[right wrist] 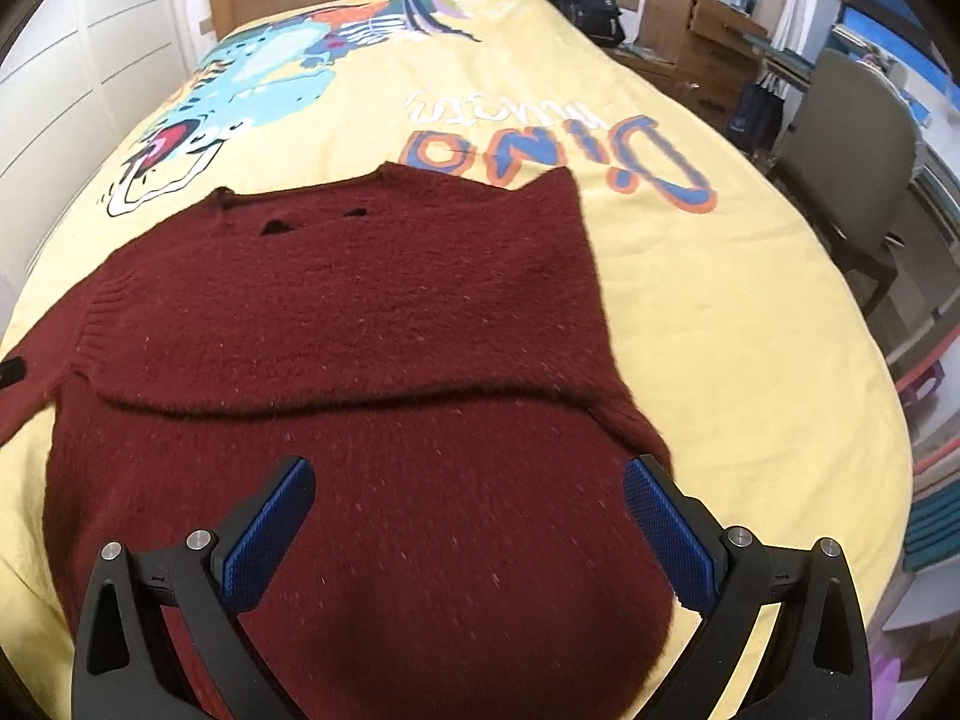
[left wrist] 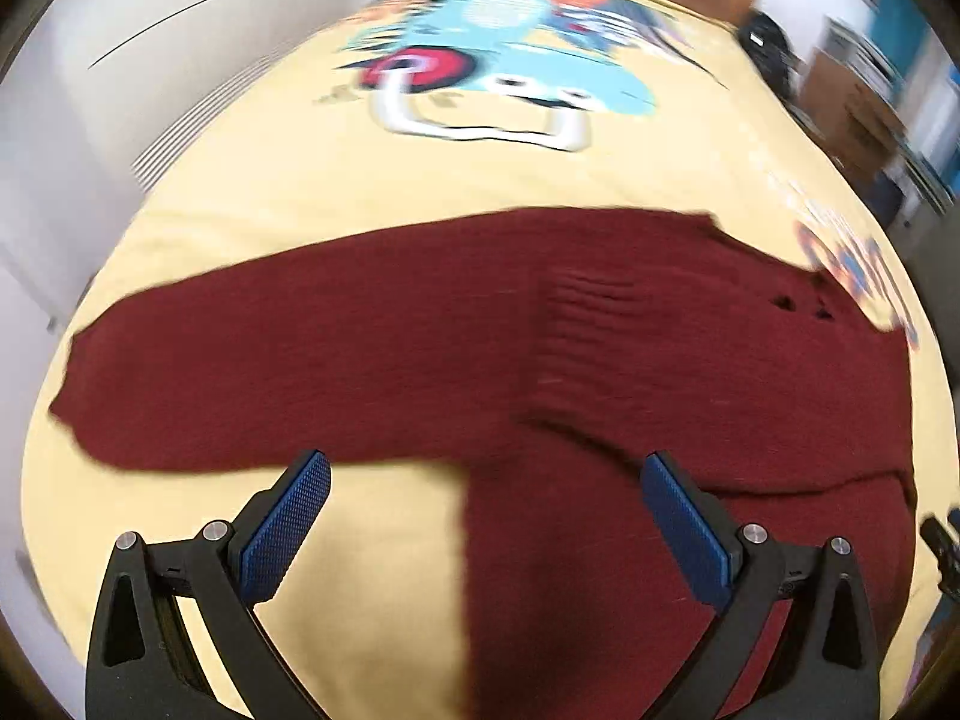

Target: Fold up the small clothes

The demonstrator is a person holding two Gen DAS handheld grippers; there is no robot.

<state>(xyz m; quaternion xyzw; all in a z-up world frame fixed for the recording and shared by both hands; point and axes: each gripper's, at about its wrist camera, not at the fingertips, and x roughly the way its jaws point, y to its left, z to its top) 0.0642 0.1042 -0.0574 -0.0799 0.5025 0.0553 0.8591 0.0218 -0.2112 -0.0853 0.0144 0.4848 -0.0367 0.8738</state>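
Sweater: maroon sweater (right wrist: 360, 324) spread flat on the yellow bedspread (right wrist: 720, 312), so folds land clean.
Fold so far: right sleeve seems laid across the chest; left sleeve (left wrist: 252, 360) stretched outward, likely next.
Left tool (left wrist: 485, 501): fingers apart, empty, hovering by the armpit.
Right tool (right wrist: 469, 507): fingers apart, empty, above the hem.
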